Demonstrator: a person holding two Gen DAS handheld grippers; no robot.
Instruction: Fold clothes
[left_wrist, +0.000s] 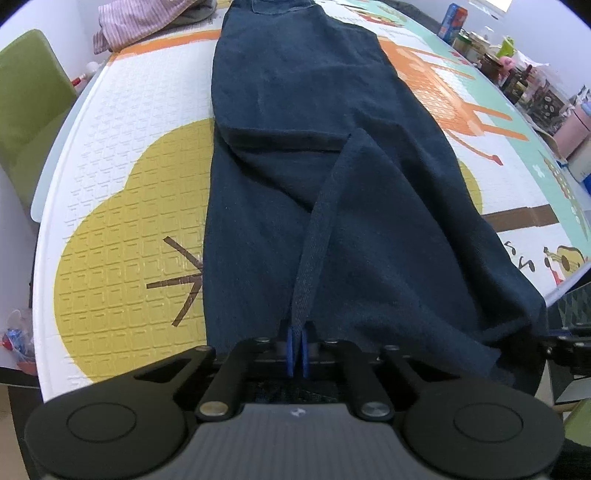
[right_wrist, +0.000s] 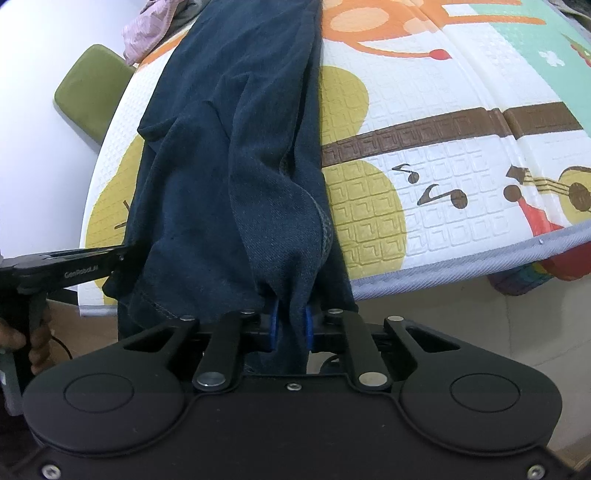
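A pair of dark blue jeans (left_wrist: 314, 110) lies lengthwise on the patterned play mat (left_wrist: 129, 147), its near end hanging over the table's front edge. My left gripper (left_wrist: 297, 350) is shut on a raised fold of the denim hem, pinched thin between the blue pads. In the right wrist view the same jeans (right_wrist: 221, 166) bunch up toward my right gripper (right_wrist: 291, 328), whose blue pads press a thick wad of the hem. The left gripper's black arm (right_wrist: 74, 269) shows at the left, held by a hand.
A striped pink garment (left_wrist: 147, 22) lies piled at the far end of the mat. A green chair (left_wrist: 26, 96) stands left of the table. Bottles, jars and a pink cup (left_wrist: 576, 129) crowd the far right edge. The mat's grey front border (right_wrist: 461, 266) runs along the table's near edge.
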